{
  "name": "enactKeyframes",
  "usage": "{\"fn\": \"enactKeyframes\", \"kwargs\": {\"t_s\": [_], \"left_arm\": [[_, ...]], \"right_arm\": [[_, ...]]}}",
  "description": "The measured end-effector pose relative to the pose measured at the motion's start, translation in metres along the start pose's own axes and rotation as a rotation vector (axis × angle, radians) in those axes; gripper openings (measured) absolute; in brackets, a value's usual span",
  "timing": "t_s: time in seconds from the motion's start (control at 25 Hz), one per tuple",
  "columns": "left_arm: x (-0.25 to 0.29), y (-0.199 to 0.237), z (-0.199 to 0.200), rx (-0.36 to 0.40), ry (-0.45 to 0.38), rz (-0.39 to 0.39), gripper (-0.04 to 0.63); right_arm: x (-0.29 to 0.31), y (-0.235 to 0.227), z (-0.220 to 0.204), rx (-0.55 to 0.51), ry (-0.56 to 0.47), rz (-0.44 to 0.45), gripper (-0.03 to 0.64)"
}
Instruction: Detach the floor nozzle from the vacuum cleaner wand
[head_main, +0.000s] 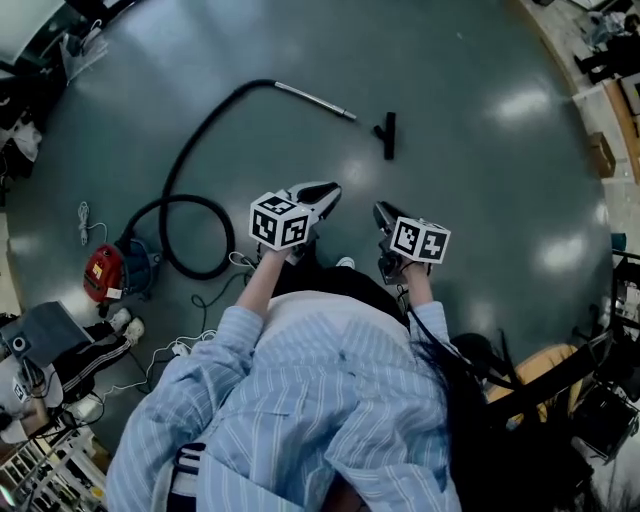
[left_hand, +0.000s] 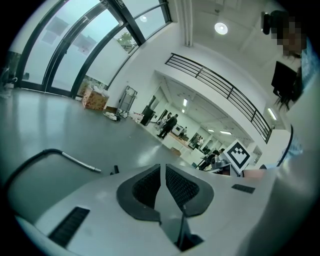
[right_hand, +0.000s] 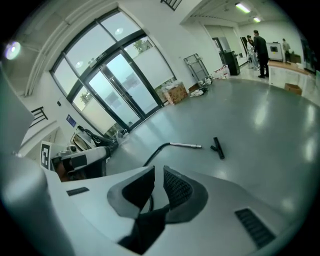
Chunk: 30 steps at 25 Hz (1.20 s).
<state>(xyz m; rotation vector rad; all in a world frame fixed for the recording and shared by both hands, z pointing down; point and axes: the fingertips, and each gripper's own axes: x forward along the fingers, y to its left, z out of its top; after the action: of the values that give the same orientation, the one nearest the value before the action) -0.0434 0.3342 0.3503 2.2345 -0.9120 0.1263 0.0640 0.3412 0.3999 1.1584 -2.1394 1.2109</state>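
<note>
Head view first: the floor nozzle (head_main: 388, 134) lies loose on the grey floor (head_main: 480, 190), up at about 12 o'clock from the two grippers. It is already off the wand (head_main: 315, 102), with a clear gap of bare floor between them. The nozzle's long bar runs 12 to 6, and its short neck stub sticks out toward 9. The wand's long axis runs 10 to 4, with the free metal end pointing at 4 o'clock, roughly toward that stub.

The black hose (head_main: 195, 150) curves from the wand's 10 o'clock end down into a loop beside the red vacuum body (head_main: 103, 272), over at 9 o'clock of the frame. There's a pale label on its lower edge, too small to read.

The only other markings are the black-and-white square patterns on each marker cube (head_main: 279, 222) (patterns only, no lettering).

The left gripper (head_main: 320, 194) has its pads almost together, with just a thin slit between them and nothing in it. The right gripper (head_main: 385, 215) is open a touch wider, also a narrow gap and also empty. Both are held above the floor, well apart from the nozzle.
</note>
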Motion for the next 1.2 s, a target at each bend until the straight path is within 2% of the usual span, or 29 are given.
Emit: {"fn": "enactKeyframes", "kwargs": {"t_s": [0.2, 0.4, 0.76, 1.2], "left_arm": [[0.001, -0.04, -0.03, 0.028, -0.008, 0.046, 0.037], [-0.003, -0.063, -0.043, 0.031, -0.032, 0.074, 0.037], [-0.005, -0.079, -0.053, 0.079, -0.01, 0.064, 0.037], [-0.007, -0.081, -0.053, 0.066, -0.019, 0.065, 0.037]], "right_arm": [[-0.036, -0.03, -0.018, 0.033, -0.023, 0.032, 0.06], [-0.052, -0.03, -0.022, 0.02, -0.046, 0.075, 0.06], [-0.061, -0.026, -0.028, 0.01, -0.06, 0.085, 0.055], [-0.071, -0.031, -0.029, 0.021, -0.078, 0.07, 0.055]]}}
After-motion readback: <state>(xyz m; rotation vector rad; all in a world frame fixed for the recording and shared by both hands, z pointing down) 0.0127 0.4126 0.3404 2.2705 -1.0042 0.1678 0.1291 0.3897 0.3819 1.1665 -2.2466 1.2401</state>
